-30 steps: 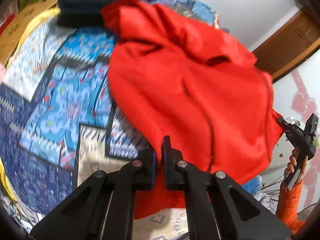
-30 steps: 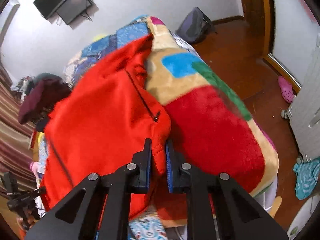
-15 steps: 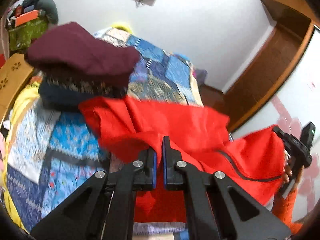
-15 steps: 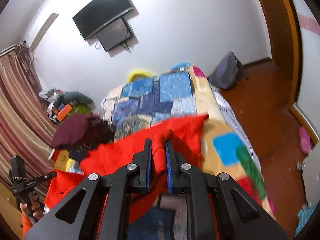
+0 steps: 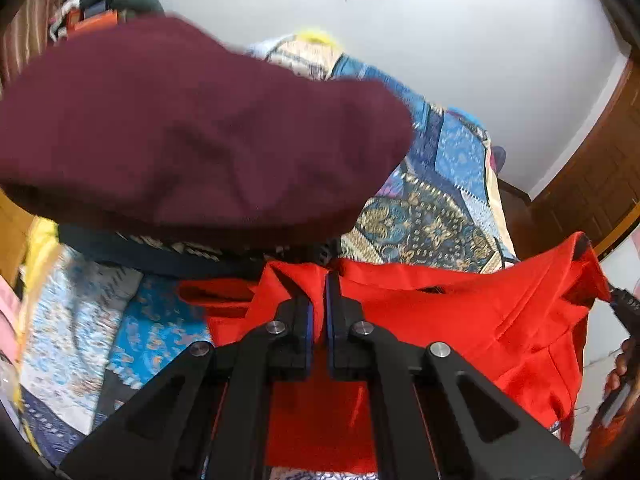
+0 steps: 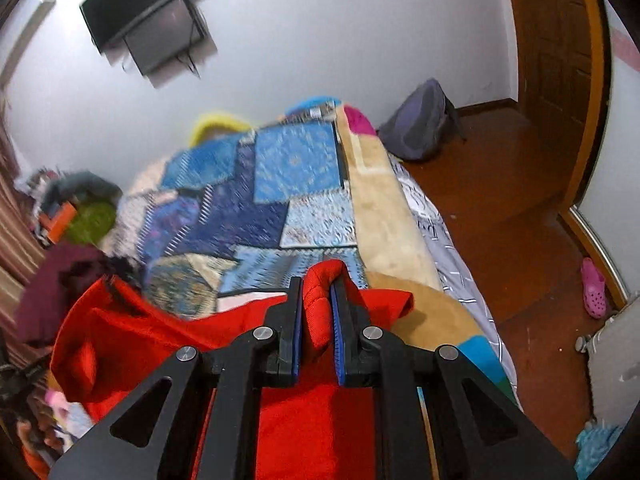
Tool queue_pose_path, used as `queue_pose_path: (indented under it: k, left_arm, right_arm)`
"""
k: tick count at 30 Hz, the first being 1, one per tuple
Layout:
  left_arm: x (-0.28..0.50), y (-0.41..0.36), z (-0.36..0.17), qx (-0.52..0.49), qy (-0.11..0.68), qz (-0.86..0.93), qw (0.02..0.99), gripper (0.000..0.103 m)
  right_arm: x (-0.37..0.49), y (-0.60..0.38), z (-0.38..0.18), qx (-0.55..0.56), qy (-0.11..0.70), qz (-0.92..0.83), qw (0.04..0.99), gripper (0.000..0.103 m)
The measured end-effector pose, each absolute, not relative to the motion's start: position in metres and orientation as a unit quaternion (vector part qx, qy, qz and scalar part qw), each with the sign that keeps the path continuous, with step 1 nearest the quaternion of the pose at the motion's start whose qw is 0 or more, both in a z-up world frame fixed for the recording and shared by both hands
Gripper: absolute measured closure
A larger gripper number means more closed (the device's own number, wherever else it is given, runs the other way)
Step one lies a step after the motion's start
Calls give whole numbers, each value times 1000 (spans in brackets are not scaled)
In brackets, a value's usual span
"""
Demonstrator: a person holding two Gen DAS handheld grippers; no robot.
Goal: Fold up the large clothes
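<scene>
A large red garment (image 5: 460, 320) hangs stretched between my two grippers over the near end of the bed. My left gripper (image 5: 319, 292) is shut on one of its edges. My right gripper (image 6: 315, 300) is shut on a bunched fold of the same red garment (image 6: 224, 336). In the left wrist view the right gripper shows at the far right edge (image 5: 624, 312), holding the cloth's other corner. The lower part of the garment hangs below both grippers, out of sight.
A maroon garment (image 5: 192, 128) lies on a pile of dark clothes, close ahead of my left gripper. The bed carries a blue patchwork quilt (image 6: 264, 208) and a tan blanket (image 6: 384, 216). A grey backpack (image 6: 420, 120) and a pink clog (image 6: 594, 288) are on the wooden floor.
Both grippers have risen and moved forward with the red garment, lifting it off the quilt. The cloth now hangs taut between them and the maroon pile is much nearer the left gripper.
</scene>
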State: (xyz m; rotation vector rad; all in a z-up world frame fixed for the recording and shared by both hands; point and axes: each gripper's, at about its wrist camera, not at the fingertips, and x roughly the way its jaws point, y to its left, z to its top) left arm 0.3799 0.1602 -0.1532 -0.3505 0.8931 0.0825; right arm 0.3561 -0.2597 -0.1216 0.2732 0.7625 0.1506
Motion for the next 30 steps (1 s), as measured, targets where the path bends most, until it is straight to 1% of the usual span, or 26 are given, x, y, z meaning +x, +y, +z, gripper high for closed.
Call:
queue_pose_path:
  k: [4, 6, 7, 8, 9, 10, 11, 12, 14, 15, 17, 19, 23, 26, 30]
  left_arm:
    - [384, 164, -164, -170, 439, 40, 881, 99]
    - [382, 162, -164, -167, 447, 38, 878, 95]
    - [381, 161, -162, -164, 450, 39, 877, 87]
    - [379, 159, -160, -160, 455, 38, 875, 75]
    - [377, 159, -157, -158, 454, 38, 876, 68]
    - [372, 158, -151, -159, 450, 40, 878, 56]
    - [367, 158, -145, -160, 443, 42, 881, 47]
    - [363, 158, -141, -161, 437, 43, 884, 44]
    - [348, 157, -129, -158, 422, 43, 891, 32]
    - [341, 157, -125, -157, 417, 44, 894, 29]
    - [327, 158, -121, -157, 409, 43, 898, 17]
    - [312, 159, -121, -153, 408, 47, 899, 15]
    - [291, 164, -137, -153, 437, 48, 885, 15]
    - [277, 170, -158, -190, 461, 42, 866, 15]
    - [267, 169, -185, -242, 496, -2, 834, 15]
  right_arm:
    - [362, -261, -127, 122, 373, 69, 917, 91]
    - [360, -261, -123, 116, 375, 73, 917, 86]
    - [357, -260, -120, 111, 376, 72, 917, 85]
    - [361, -259, -119, 107, 380, 71, 916, 82]
    - [358, -259, -115, 102, 382, 72, 916, 70]
    - [354, -259, -111, 95, 383, 71, 916, 55]
    - [354, -258, -107, 91, 381, 68, 917, 49]
    - [347, -259, -102, 88, 375, 67, 920, 42]
    - [336, -260, -95, 87, 365, 70, 924, 38]
    - [329, -261, -92, 86, 365, 74, 924, 35]
    - [319, -261, -91, 84, 375, 83, 920, 35]
    - [307, -260, -93, 80, 387, 91, 914, 34]
    - [285, -260, -109, 69, 412, 95, 904, 34]
    - [271, -262, -124, 79, 434, 94, 892, 34]
    - [253, -269, -148, 135, 464, 104, 869, 34]
